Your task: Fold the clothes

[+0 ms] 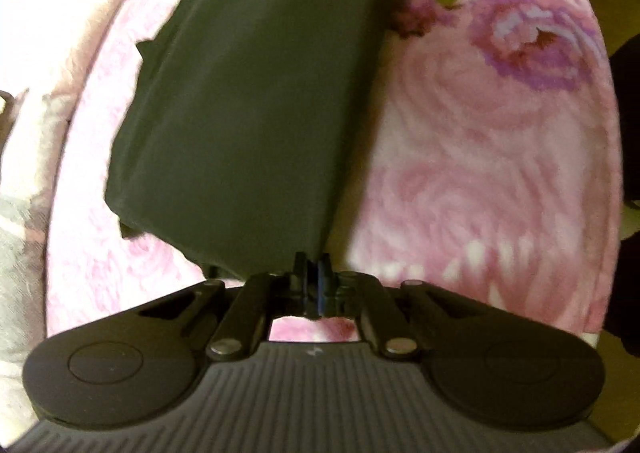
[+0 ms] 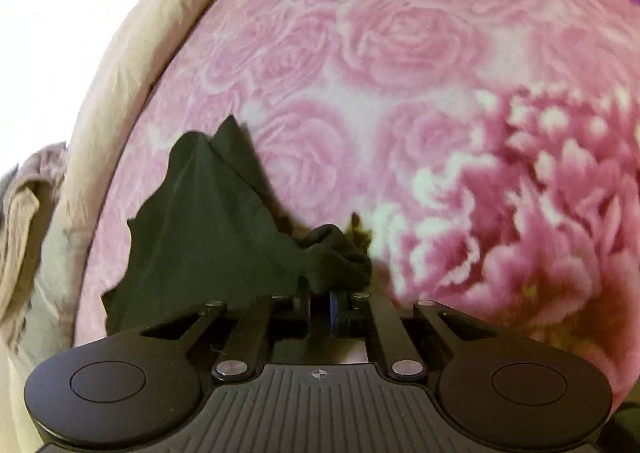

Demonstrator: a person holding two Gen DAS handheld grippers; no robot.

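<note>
Left hand-held gripper (image 1: 314,267) closed tight on the near corner of a dark green garment (image 1: 256,93), fingers pressed together with only the thin cloth between them; from that pinch, garment stretched away up the left wrist view as a long flat band, straight-edged on its right side, ragged and stepped in layers on its left; spread over a pink blanket (image 1: 472,157) printed with roses, purple blooms and green leaves toward the far right; blanket covering a bed, a pale cream cover (image 1: 44,13) bunched along the left edge; beyond the blanket's right edge a dim brownish surface, too dark to name. Right hand-held gripper (image 2: 320,299) likewise closed, gripping a bunched, rolled wad of the same dark green garment (image 2: 200,229) just ahead of its fingertips; from that wad, cloth fanning out to the left in loose folds, rising to a peak with two points and dropping to a jagged edge by the left linkage arm; whether that fan lies flat on the blanket or hangs lifted off it, cannot tell; pink blanket (image 2: 400,53) filling the rest of the right wrist view, large rose pattern in the middle, sharper petalled flowers on the right, somewhat blurred; cream cover (image 2: 132,65) curving along the left side as a puffy border, a crumpled grey-beige cloth (image 2: 24,205) beyond it at the far left; a dark shape at the very top edge, too cropped to identify.
</note>
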